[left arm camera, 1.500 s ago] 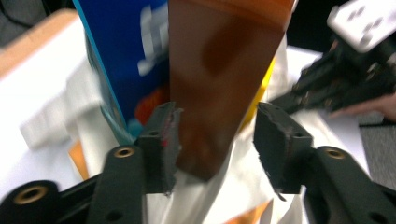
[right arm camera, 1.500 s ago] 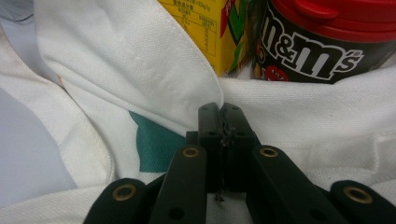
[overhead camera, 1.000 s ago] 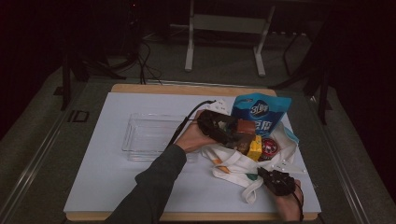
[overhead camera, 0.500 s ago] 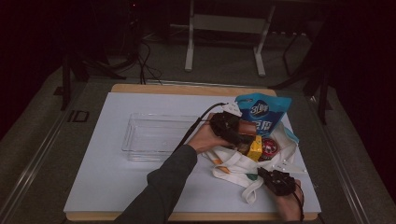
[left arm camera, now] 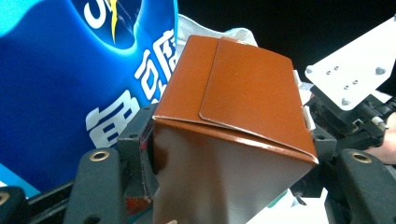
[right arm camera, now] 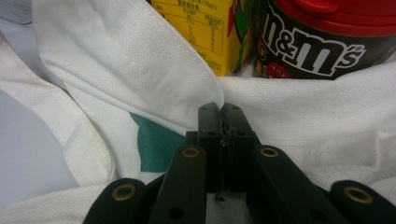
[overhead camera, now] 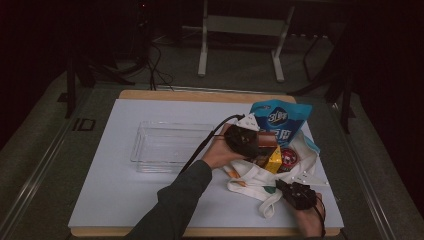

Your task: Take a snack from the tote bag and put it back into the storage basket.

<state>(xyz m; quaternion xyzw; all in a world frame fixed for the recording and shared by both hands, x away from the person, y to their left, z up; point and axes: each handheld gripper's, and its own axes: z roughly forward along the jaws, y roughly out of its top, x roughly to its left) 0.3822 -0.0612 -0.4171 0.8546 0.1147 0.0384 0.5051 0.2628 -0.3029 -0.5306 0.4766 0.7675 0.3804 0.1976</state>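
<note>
A white cloth bag (overhead camera: pixel 250 177) lies on the table's right side, holding a blue snack pack (overhead camera: pixel 280 120), a yellow carton (overhead camera: pixel 274 160) and a red-lidded M&M's tub (overhead camera: pixel 288 157). My left gripper (overhead camera: pixel 262 142) reaches into the bag's mouth. Its jaws have just been closing and now press on both sides of a brown box (left arm camera: pixel 233 116), with the blue snack pack (left arm camera: pixel 70 70) behind it. My right gripper (right arm camera: pixel 224 116) is shut, pinching the white cloth bag (right arm camera: pixel 116 60) just below the yellow carton (right arm camera: pixel 201 28) and the M&M's tub (right arm camera: pixel 317 42). The right gripper (overhead camera: pixel 287 186) sits at the bag's near right corner.
A clear plastic tray (overhead camera: pixel 165 147) stands left of the bag. White sheet (overhead camera: pixel 110 200) covers the wooden table. Dark floor with stand legs and cables lies beyond the far edge.
My left hand has shifted right, toward the bag's contents, and its jaws have narrowed around the brown box. The right gripper has stayed put on the bag.
</note>
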